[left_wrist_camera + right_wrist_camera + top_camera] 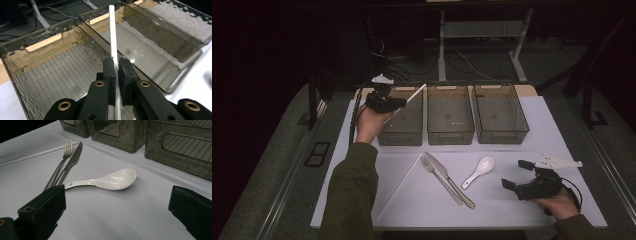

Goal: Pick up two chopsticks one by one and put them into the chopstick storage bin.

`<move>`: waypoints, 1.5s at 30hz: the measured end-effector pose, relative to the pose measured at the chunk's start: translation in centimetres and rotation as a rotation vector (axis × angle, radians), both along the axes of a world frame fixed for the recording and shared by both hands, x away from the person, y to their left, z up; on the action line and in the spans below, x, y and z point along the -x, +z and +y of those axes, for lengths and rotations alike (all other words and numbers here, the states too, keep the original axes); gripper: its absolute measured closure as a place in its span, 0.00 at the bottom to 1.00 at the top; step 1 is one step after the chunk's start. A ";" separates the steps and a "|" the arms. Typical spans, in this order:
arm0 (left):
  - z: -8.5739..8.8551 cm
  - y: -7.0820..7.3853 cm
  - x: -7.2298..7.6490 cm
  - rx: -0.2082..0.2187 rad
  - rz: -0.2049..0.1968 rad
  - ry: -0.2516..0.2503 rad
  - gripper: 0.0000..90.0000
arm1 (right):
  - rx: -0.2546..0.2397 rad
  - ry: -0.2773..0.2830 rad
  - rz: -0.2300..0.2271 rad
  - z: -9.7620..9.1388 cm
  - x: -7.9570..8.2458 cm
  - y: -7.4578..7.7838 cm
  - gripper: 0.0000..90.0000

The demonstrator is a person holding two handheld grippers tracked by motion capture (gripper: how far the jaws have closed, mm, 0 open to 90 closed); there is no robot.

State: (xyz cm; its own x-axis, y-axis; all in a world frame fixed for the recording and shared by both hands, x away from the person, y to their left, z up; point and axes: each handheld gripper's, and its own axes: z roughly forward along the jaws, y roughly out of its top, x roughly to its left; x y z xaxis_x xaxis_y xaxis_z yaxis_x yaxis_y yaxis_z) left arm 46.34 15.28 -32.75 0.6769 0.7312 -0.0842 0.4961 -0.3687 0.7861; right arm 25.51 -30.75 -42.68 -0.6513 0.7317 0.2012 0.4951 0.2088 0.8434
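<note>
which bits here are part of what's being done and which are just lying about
In the job:
left gripper, shut on a white chopstick
left bin, under that chopstick

Lying about:
second chopstick
fork
knife
white spoon
middle bin
right bin

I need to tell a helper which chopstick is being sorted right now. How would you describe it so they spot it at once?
Look at the row of three dark bins at the table's far side, then at the leftmost bin. Above it the left gripper is shut on a thin white chopstick slanting in the air. The other chopstick lies flat beside the fork.
</note>
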 end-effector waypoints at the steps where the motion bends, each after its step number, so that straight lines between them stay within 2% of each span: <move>1: 0.0 -0.2 -0.3 -0.002 0.000 0.004 0.93 | -0.002 0.000 0.000 0.0 0.0 0.0 0.01; 5: 0.1 -0.8 -1.5 -0.001 0.001 0.036 0.93 | -0.004 -0.001 0.000 0.0 0.0 0.0 0.01; 9: 0.1 -1.4 -2.6 0.018 -0.004 0.072 0.93 | -0.007 -0.002 -0.001 -0.1 0.0 0.0 0.01; 15: -0.3 -2.2 -4.0 0.040 -0.005 0.101 0.93 | -0.012 -0.003 -0.001 -0.1 0.0 0.1 0.01; 18: -0.3 -2.8 -4.3 0.027 0.003 0.114 0.93 | -0.016 0.000 -0.005 -0.2 0.0 0.1 0.01; 24: -0.4 -3.8 -4.5 -0.041 0.022 0.127 0.93 | -0.019 -0.002 -0.004 -0.3 0.0 0.1 0.01; 34: -1.2 -4.7 -4.6 -0.050 0.035 0.146 0.93 | -0.022 -0.004 -0.006 -0.3 0.1 0.1 0.01; 40: -1.4 -5.3 -4.7 -0.091 0.047 0.157 0.92 | -0.020 -0.004 -0.008 -0.3 0.1 0.1 0.01; 45: -1.2 -5.4 -4.7 -0.096 0.039 0.179 0.84 | -0.023 -0.005 -0.005 -0.3 0.1 0.1 0.01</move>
State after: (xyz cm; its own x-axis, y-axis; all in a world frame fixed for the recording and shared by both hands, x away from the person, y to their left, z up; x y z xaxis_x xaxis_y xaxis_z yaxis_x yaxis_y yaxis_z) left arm 51.00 14.08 -38.14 0.5331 0.8454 -0.0316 0.5895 -0.3444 0.7306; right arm 25.45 -31.08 -42.54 -0.6483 0.7306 0.2145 0.4919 0.1869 0.8503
